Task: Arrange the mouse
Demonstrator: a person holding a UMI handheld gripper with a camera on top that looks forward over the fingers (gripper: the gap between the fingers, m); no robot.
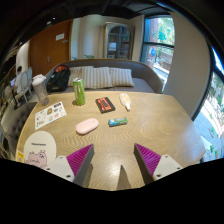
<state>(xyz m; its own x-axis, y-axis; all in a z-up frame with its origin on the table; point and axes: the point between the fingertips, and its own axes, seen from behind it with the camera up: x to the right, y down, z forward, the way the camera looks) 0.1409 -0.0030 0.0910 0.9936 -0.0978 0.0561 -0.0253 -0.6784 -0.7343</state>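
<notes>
Here, the jaws gape open and empty above the wooden desk (150, 125), likely approaching. Just ahead, slightly left, lies the pale pink oval computer mouse (87, 126); a small teal bar (118, 122) sits beside it, a green cylindrical can (79, 92) beyond.

Two pale grey fingers (60, 168), magenta ribbed pads (80, 157) (triangular, inner faces), dark housing between.

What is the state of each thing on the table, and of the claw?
Claw: open, holding nothing, above the table's near edge.
Mouse: pink, lying flat on the table, beyond the fingers, untouched.
Green can: standing upright.
Black box: lying flat.
Teal object: lying flat.
White object: lying flat.
Papers: lying flat.
</notes>
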